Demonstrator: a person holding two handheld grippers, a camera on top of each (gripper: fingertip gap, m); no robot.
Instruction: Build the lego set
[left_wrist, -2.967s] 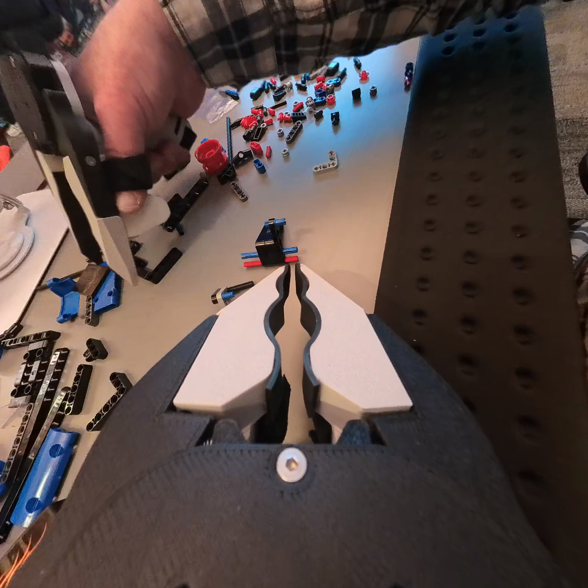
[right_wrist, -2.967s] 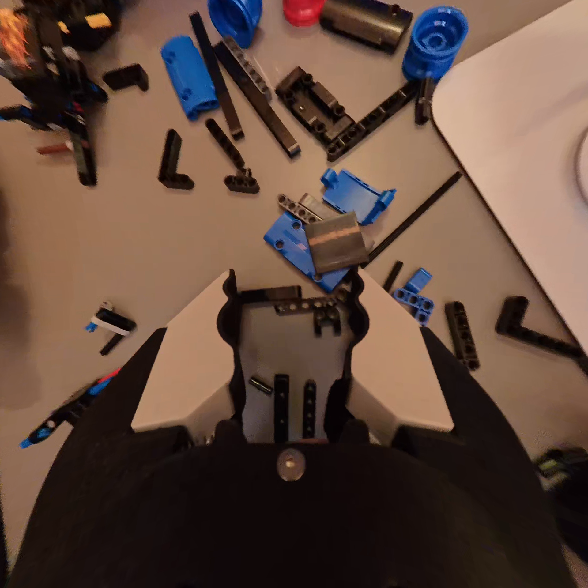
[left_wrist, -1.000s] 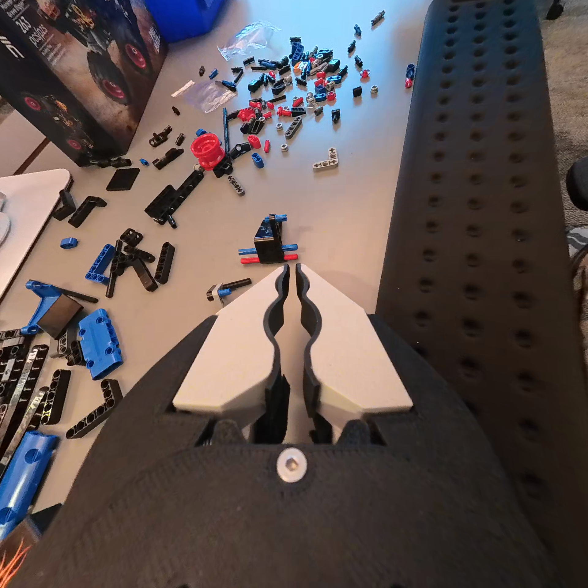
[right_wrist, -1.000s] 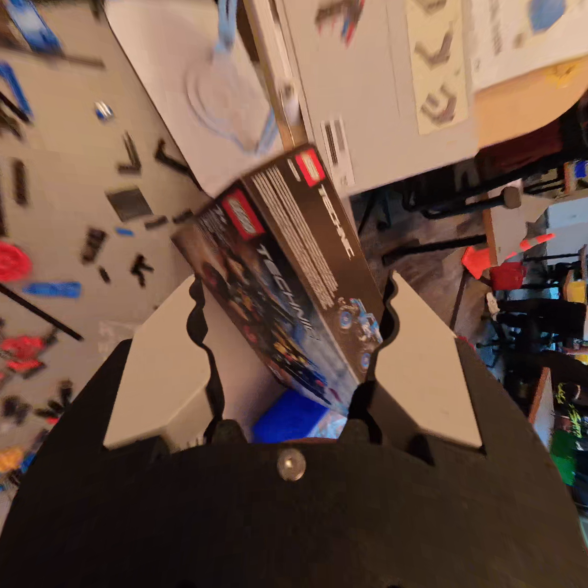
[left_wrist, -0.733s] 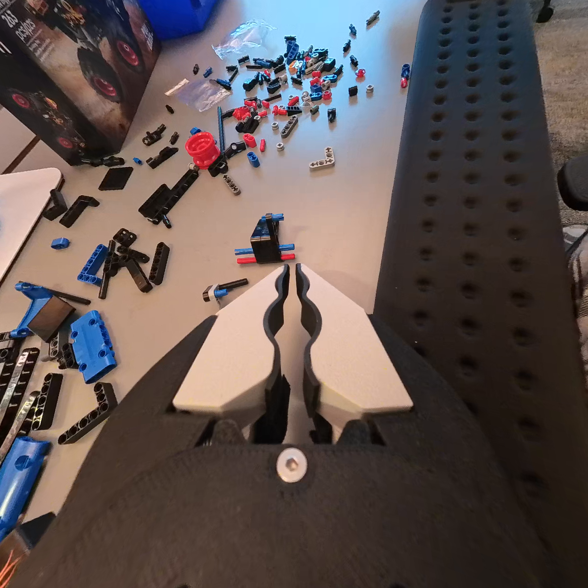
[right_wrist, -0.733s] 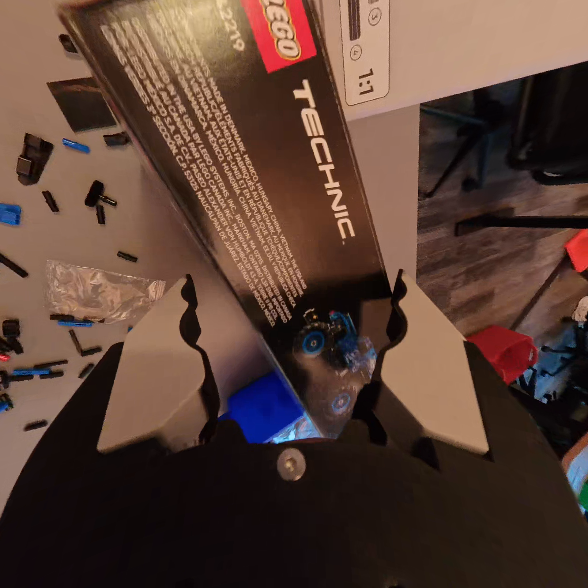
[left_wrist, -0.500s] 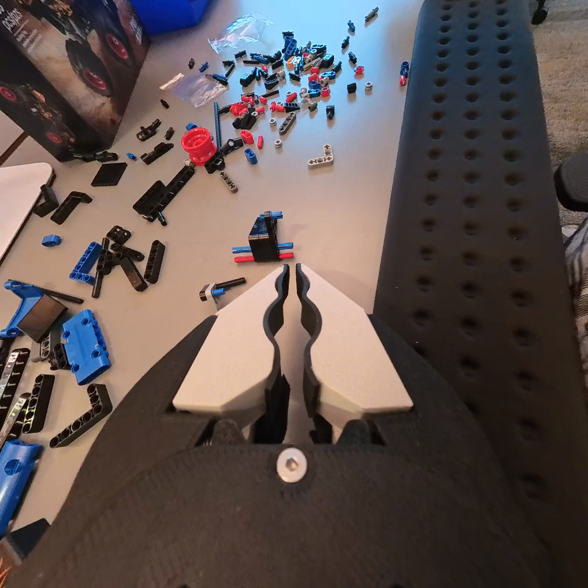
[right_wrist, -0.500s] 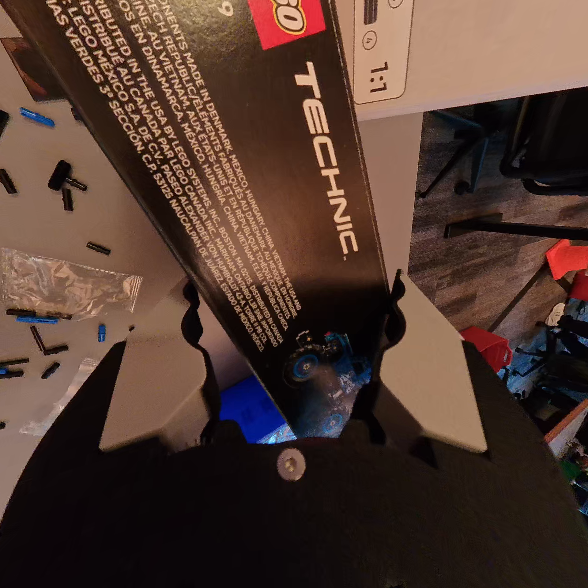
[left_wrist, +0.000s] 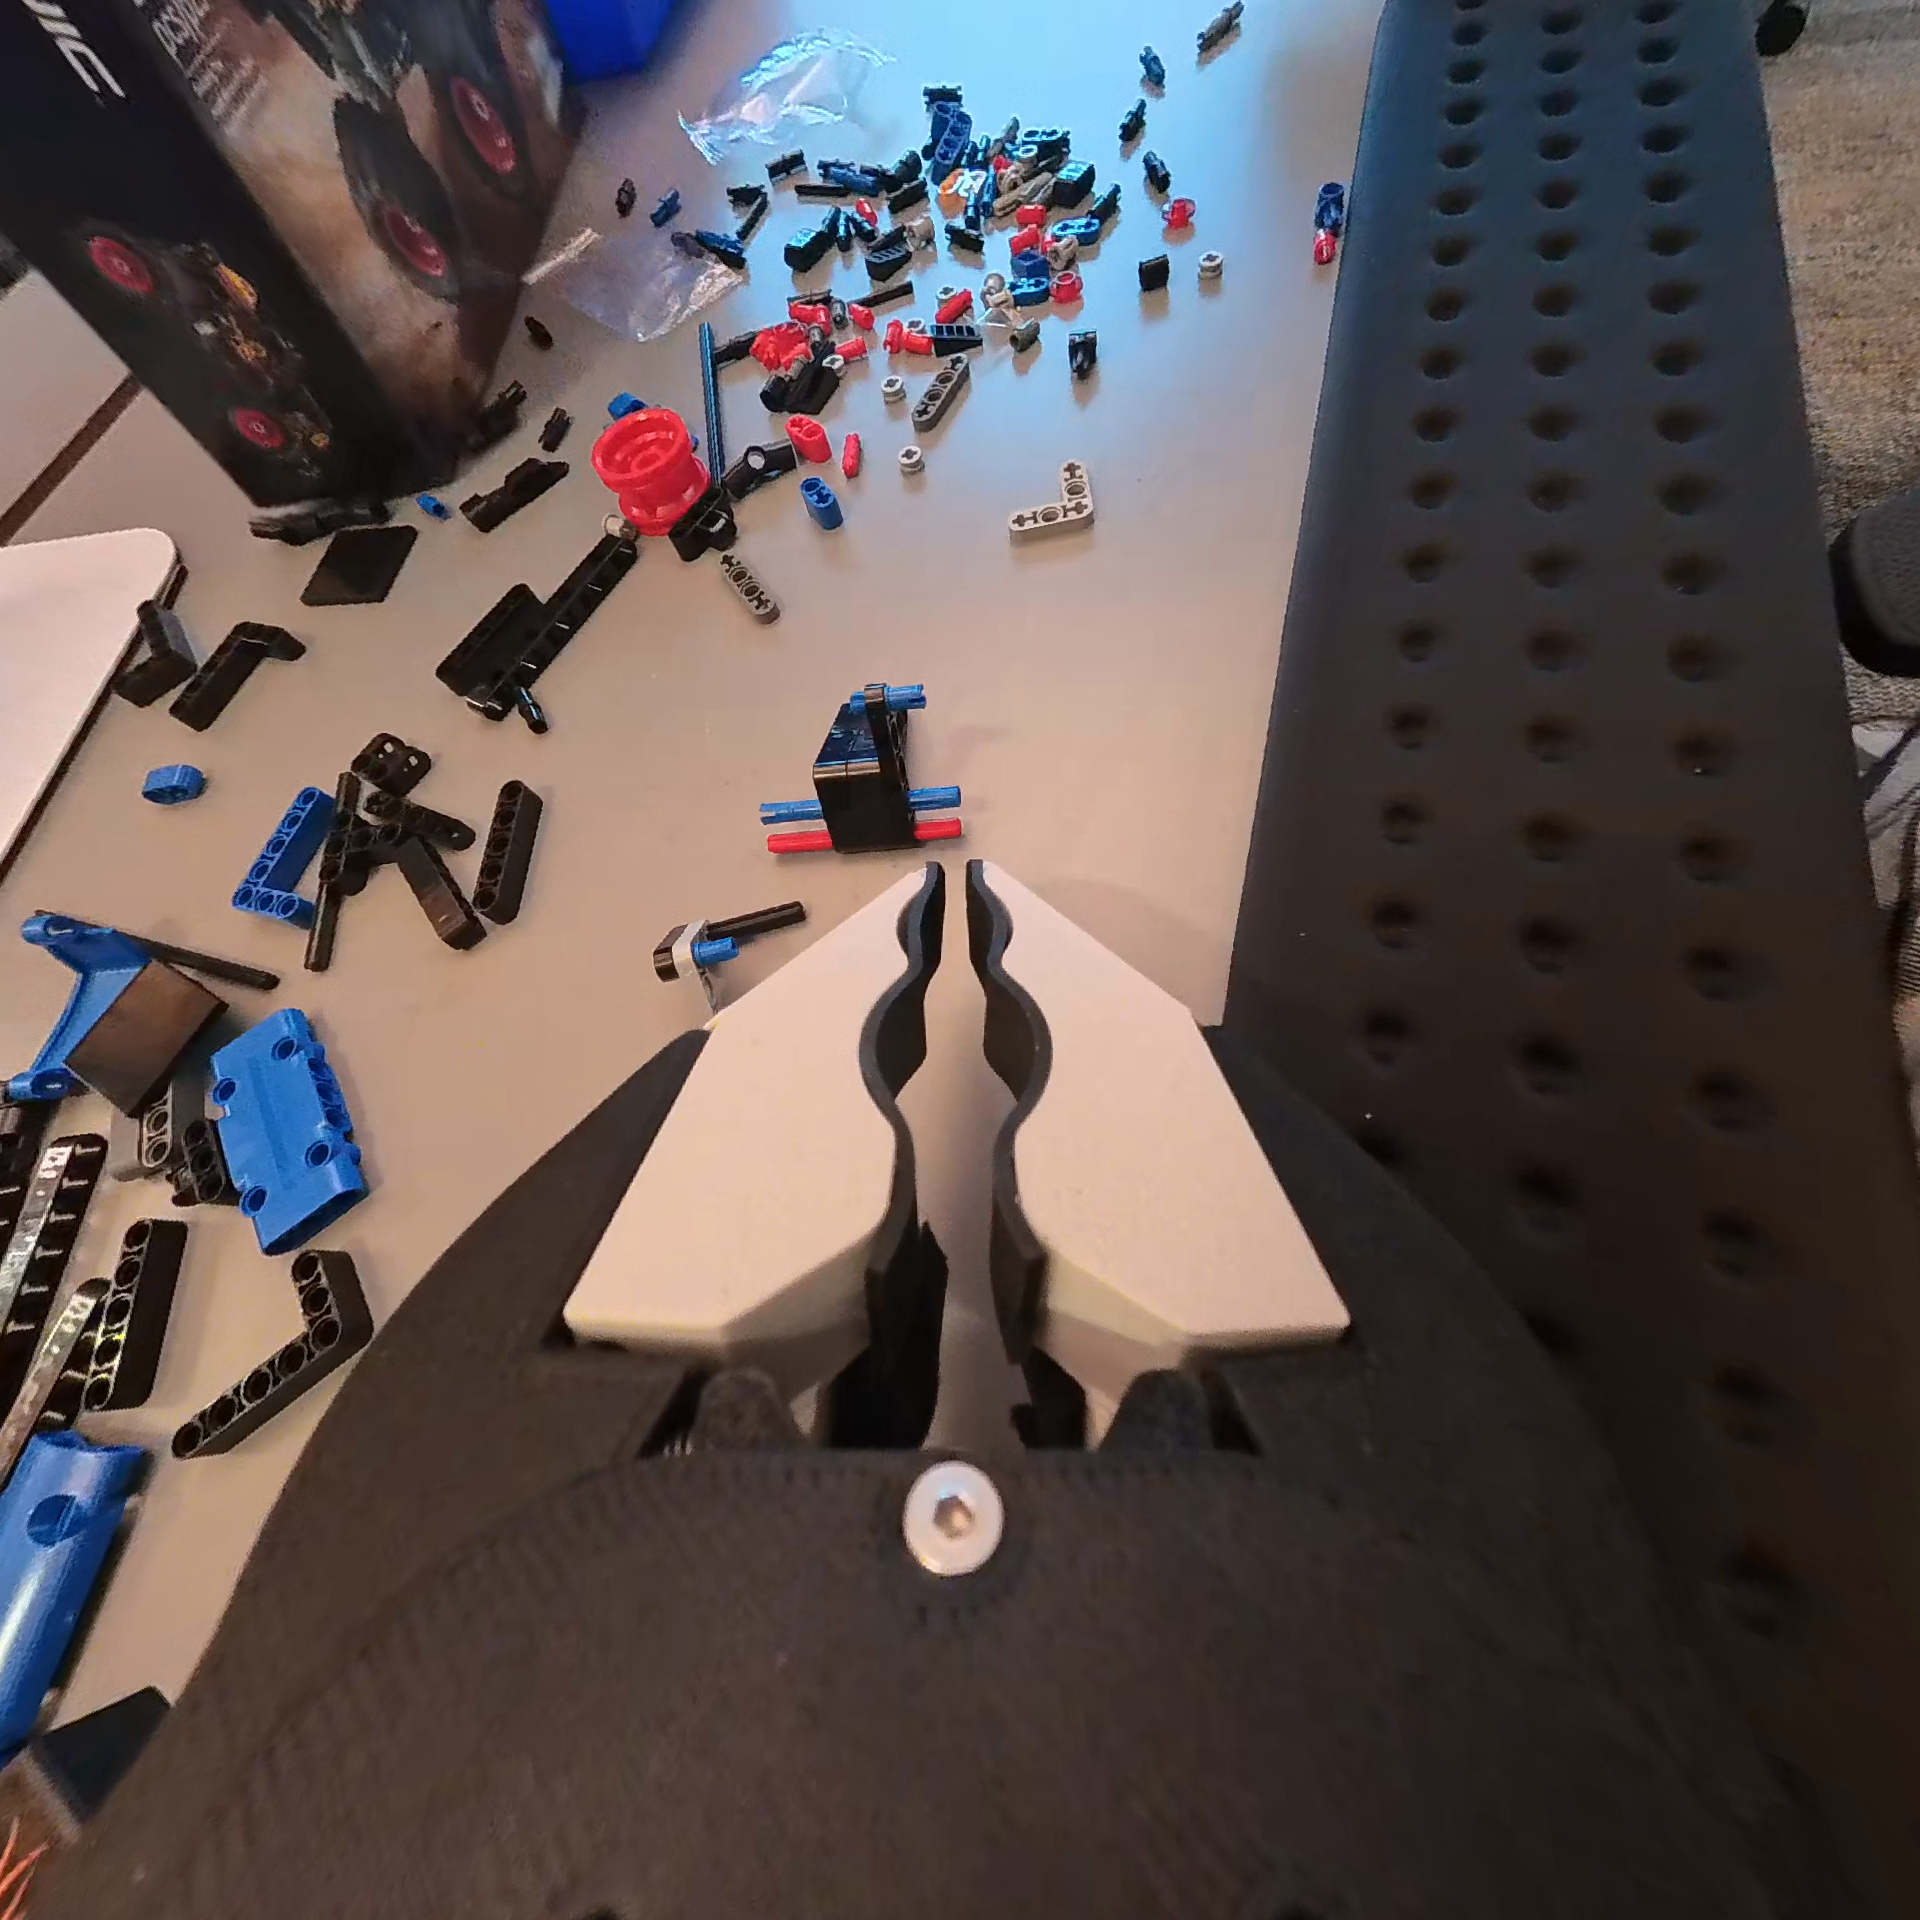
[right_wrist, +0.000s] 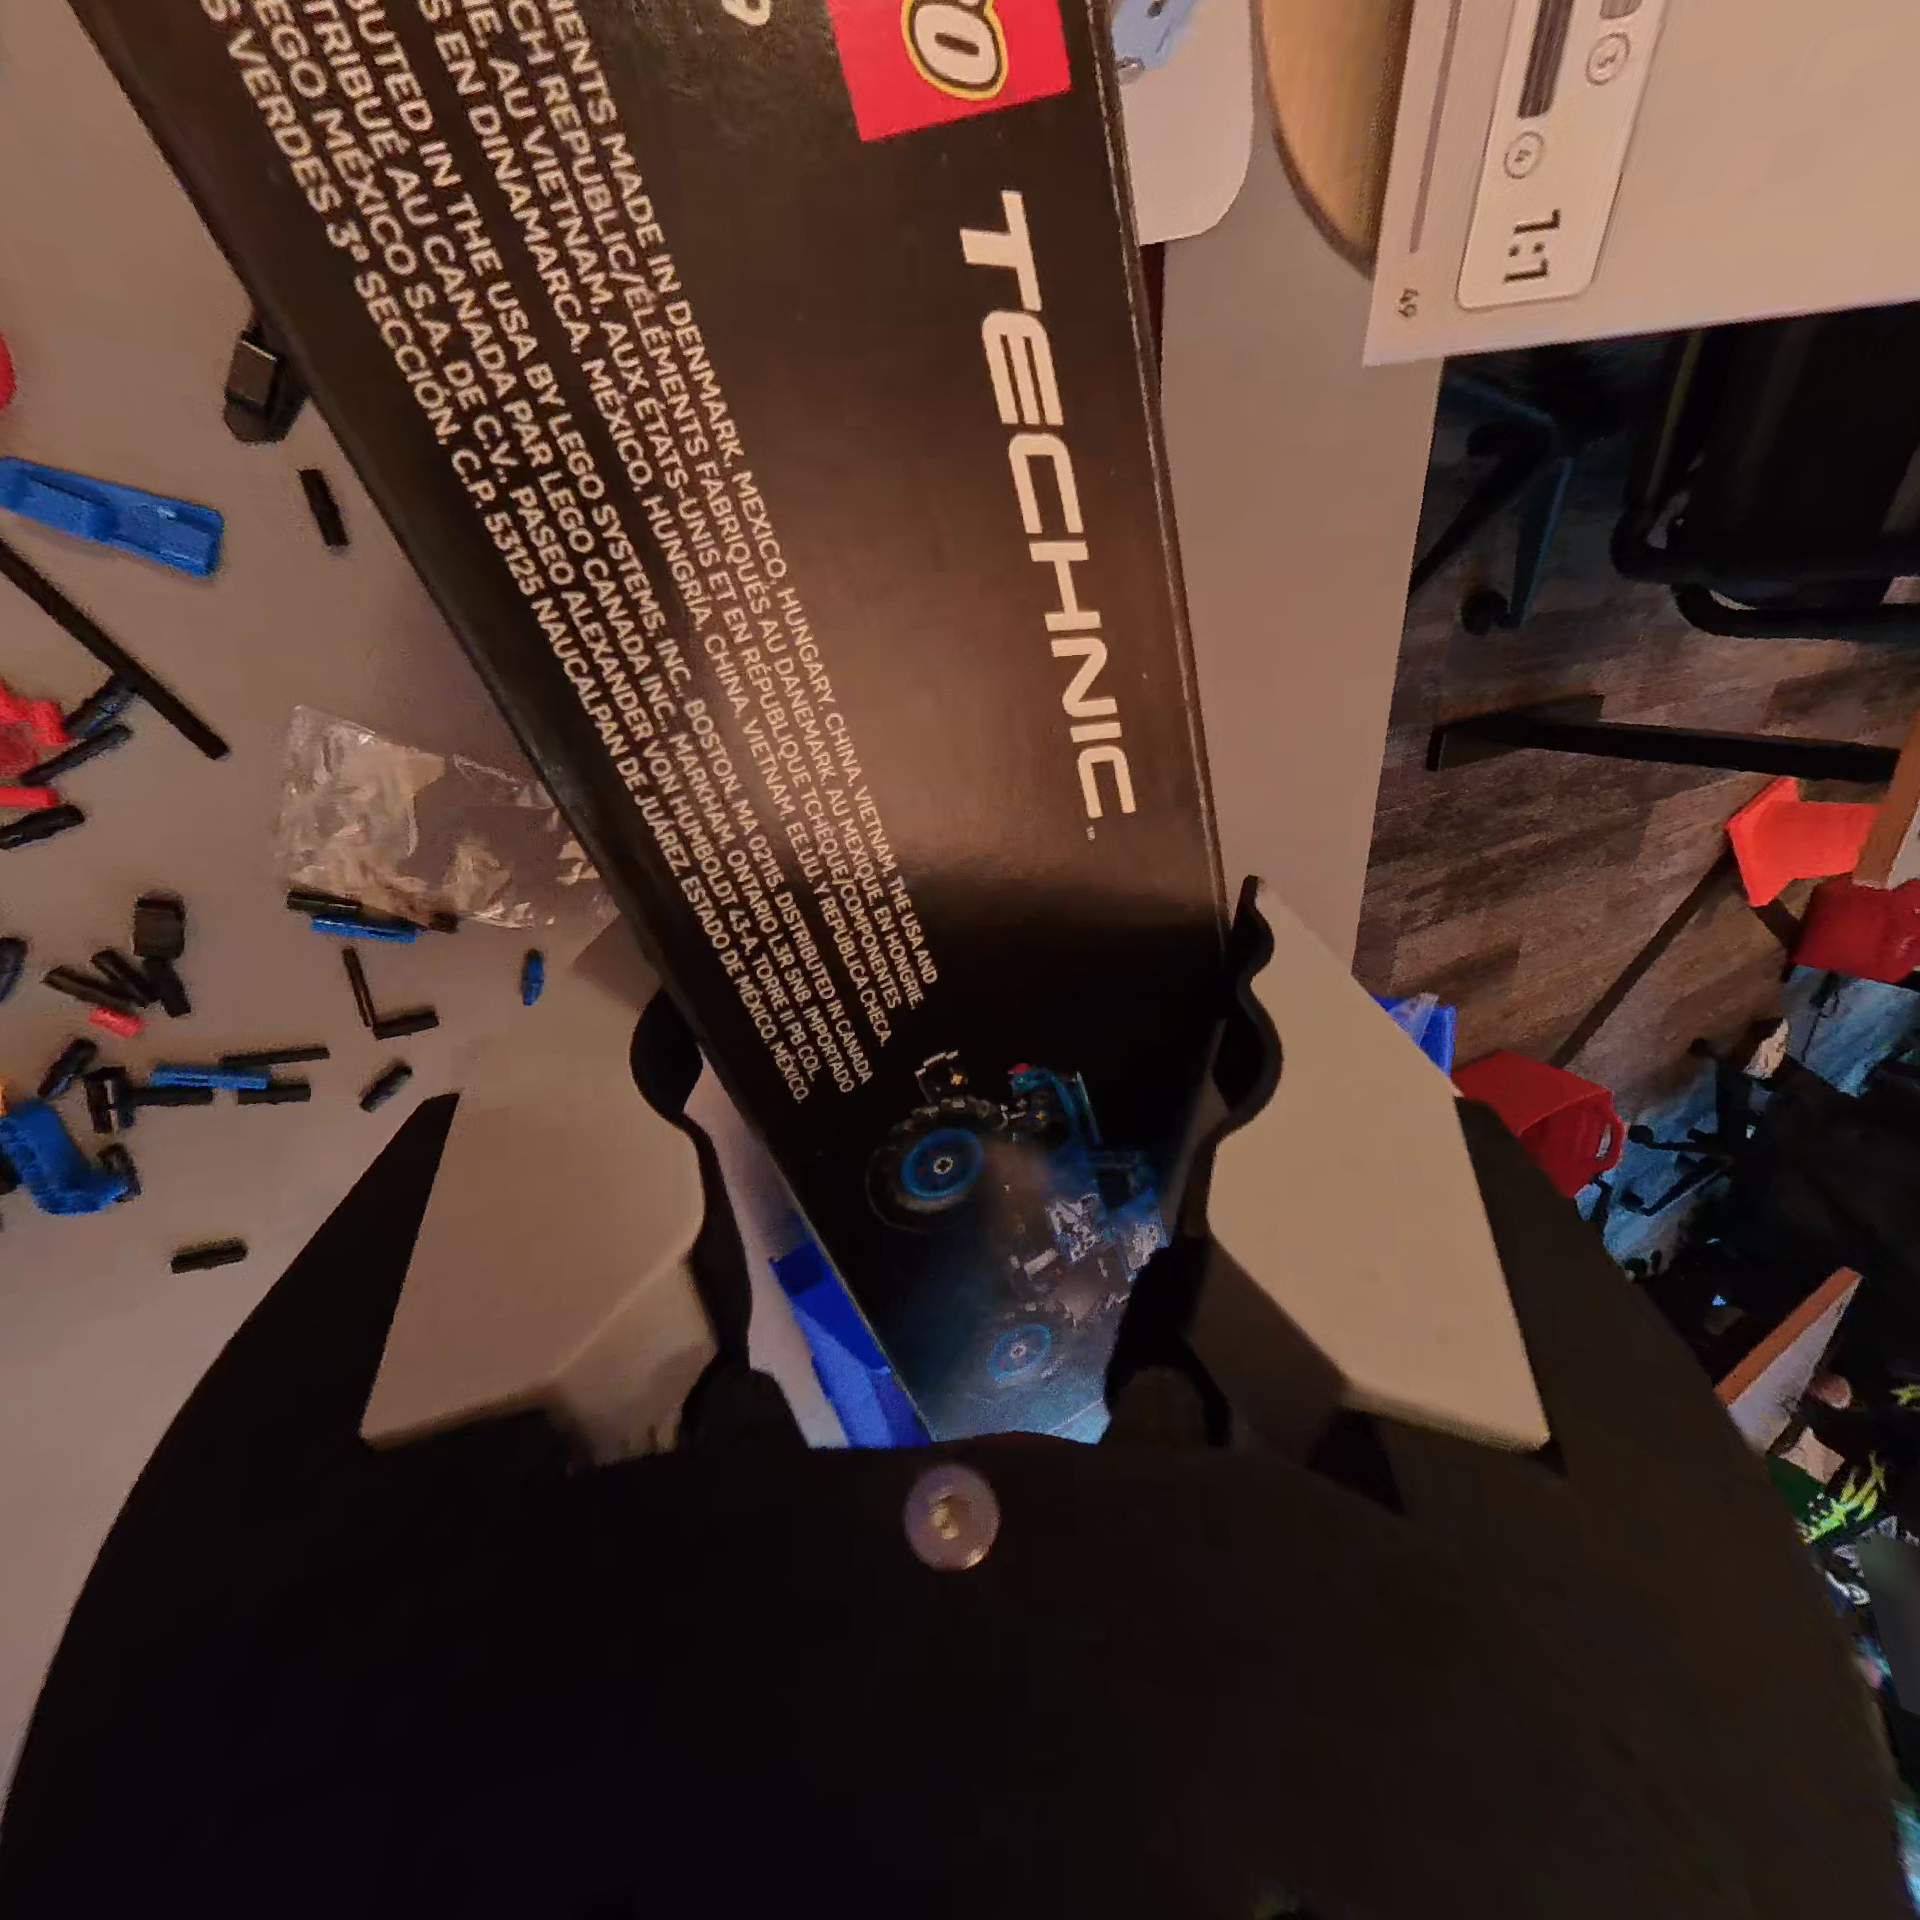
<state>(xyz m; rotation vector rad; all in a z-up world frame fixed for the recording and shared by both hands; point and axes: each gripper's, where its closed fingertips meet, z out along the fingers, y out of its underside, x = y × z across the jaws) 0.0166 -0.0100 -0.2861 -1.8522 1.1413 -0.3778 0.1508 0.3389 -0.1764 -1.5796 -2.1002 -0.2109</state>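
The left claw hangs low over the grey counter, its fingers drawn to a narrow slit with nothing between them, the tips just short of a small black sub-assembly that bristles with blue and red pins. Beyond it the loose lego pieces lie scattered in red, blue and black, many too small to tell apart; a red wheel hub stands out among them, and black beams and a blue panel spread to the left, some cut off by the frame edge. A black perforated slab fills the right side and hides the counter beneath it. The right claw is spread wide, and the dark set box runs up between its fingers; whether the fingers touch the box cannot be told. The box covers most of that view, and its lower end disappears behind the claw body, beside a part-hidden blue object. A clear plastic bag lies partly tucked under the box.
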